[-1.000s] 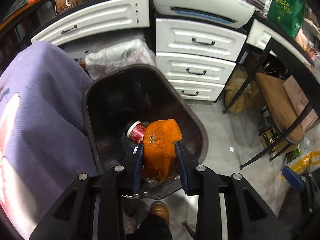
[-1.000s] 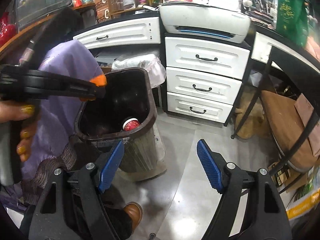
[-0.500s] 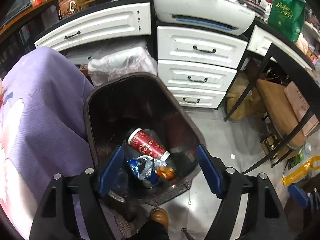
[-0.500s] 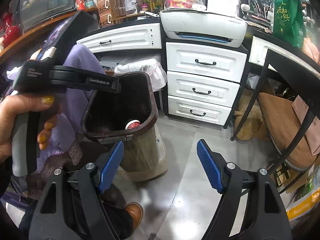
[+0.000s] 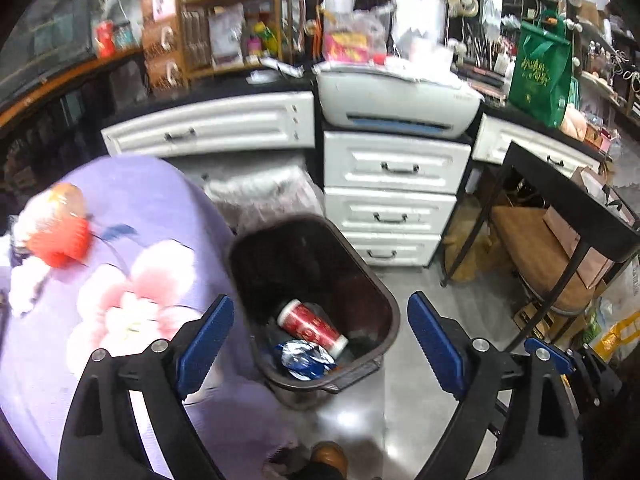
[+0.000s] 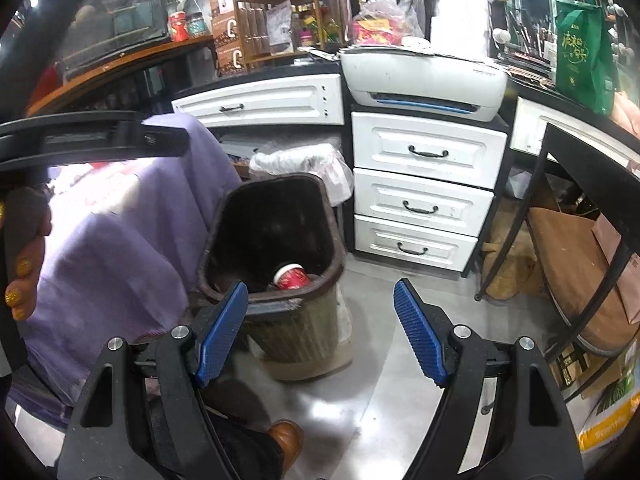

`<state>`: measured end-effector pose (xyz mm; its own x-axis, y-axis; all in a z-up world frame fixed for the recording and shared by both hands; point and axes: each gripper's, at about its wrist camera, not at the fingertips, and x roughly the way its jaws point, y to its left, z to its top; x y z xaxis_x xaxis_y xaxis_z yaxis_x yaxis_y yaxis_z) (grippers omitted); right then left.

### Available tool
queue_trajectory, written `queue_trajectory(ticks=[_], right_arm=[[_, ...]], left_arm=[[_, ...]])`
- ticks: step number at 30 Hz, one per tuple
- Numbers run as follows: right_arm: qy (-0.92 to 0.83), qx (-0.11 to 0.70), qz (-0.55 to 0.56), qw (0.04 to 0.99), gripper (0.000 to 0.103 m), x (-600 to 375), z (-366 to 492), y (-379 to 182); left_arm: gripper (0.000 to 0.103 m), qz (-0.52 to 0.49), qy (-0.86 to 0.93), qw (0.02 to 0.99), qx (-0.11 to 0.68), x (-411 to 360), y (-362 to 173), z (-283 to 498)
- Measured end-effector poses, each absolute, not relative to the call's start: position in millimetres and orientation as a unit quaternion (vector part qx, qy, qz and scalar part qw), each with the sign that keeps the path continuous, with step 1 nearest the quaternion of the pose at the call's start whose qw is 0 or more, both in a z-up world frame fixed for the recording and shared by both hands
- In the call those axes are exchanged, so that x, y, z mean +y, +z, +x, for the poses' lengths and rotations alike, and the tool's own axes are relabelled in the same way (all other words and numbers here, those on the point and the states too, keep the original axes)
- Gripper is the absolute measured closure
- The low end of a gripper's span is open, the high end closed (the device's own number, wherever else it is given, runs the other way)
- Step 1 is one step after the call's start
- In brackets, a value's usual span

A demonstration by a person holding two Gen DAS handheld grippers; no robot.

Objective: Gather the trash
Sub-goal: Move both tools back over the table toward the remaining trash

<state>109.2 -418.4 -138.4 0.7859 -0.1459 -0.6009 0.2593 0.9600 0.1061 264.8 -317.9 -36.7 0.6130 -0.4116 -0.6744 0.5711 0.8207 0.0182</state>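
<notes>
Bin (image 5: 386,300), dark brown, on floor beside purple-draped table (image 5: 132,208): holds red paper cup (image 5: 310,324) and crumpled foil wrapper (image 5: 304,354), lying at bottom as dropped trash. Left gripper (image 5: 320,340) above bin mouth, jaws wide apart, empty. Right gripper (image 6: 320,332) alongside, also spread, carrying nothing.

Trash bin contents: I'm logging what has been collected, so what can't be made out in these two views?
- Bin bottom, right wrist view: the near rim hides everything but the red cup.
- Left wrist view: items under the red cup and crumpled foil wrapper are covered, dark.
- Red object on purple cloth: motion-blurred, unidentifiable.
</notes>
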Motion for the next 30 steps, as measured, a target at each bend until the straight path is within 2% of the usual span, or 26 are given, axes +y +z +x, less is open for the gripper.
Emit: queue_trajectory(ticks=[8,18,30], right_arm=[[-0.072,0.296,0.097,0.948,0.027,-394,117,-118],[0.028,0.286,0.08,0.954,0.027,-336,155,-87],[0.13,0.296,0.06,0.944,0.027,-260,204,-67]], left_arm=[[0.013,0.092,-0.263,0.909,0.309,-271,-7,252],[0.013,0.092,-0.226,0.921,0.303,-206,10,256],[0.013,0.08,-0.104,0.939,0.319,-81,9,285]])
